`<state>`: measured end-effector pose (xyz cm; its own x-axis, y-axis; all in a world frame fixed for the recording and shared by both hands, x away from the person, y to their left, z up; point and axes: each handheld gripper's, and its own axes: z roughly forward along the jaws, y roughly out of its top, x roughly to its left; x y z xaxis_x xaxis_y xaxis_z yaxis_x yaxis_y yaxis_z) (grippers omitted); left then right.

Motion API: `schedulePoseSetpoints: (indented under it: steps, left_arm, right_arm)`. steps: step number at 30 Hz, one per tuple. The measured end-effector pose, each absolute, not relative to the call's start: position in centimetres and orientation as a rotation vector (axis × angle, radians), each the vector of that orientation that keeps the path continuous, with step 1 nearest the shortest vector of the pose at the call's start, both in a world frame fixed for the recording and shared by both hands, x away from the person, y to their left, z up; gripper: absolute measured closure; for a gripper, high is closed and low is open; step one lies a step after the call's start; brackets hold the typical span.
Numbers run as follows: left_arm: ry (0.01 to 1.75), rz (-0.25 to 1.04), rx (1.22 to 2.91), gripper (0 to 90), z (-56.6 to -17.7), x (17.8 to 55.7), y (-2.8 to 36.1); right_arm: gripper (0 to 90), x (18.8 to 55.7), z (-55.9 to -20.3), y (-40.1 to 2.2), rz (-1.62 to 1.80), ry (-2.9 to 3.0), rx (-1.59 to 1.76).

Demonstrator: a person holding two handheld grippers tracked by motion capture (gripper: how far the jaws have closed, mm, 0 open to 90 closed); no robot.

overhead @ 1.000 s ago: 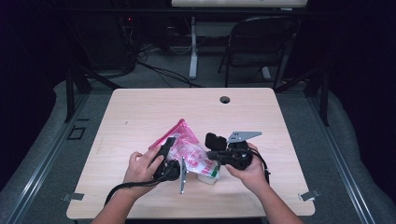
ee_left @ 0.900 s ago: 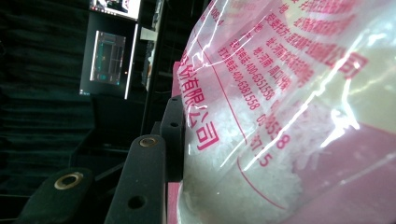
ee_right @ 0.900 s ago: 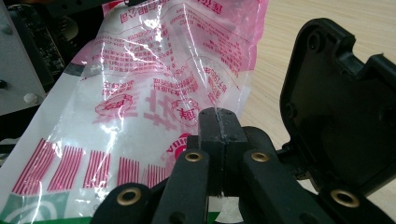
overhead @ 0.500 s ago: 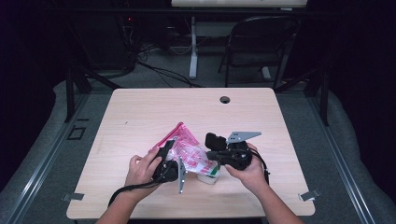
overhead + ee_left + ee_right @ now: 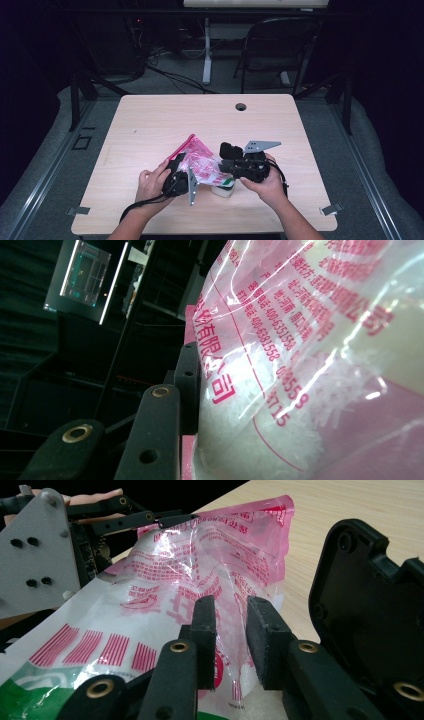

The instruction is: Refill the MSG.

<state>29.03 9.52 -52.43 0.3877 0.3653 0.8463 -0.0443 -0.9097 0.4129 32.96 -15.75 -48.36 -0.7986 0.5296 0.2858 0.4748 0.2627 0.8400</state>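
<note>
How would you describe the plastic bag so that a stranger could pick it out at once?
Find the wooden table. Near its front edge, between the person's two hands, lies the plastic bag. It is clear and crinkly, with pink print and white contents, unlike the black gear beside it.

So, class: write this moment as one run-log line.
left gripper: shut on plastic bag | right gripper: jaws just opened, bag film between, unpressed | bag: over table

A dim lab or recording studio: a pale wooden table [image 5: 150, 125] with a cable hole [image 5: 241, 106] near its far edge stands on grey carpet, black cables [image 5: 165, 75] trail across the floor behind, beside a black folding chair [image 5: 272, 45] and a white desk leg [image 5: 206, 50].
</note>
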Motion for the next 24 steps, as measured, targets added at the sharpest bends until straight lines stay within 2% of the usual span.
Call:
schedulePoseSetpoints:
  steps: [7, 24]
  left_arm:
    - [0.324, 1.485, 2.270, 67.6, -52.8, 29.0, 9.7]
    - [0.440, 1.331, 2.244, 67.7, -53.0, 29.1, 10.3]
  right_arm:
    - [67.0, 32.7, -47.9, -15.8, 1.621, 2.426, 0.972]
    - [61.7, 32.5, -46.9, -16.2, 1.637, 2.367, 0.979]
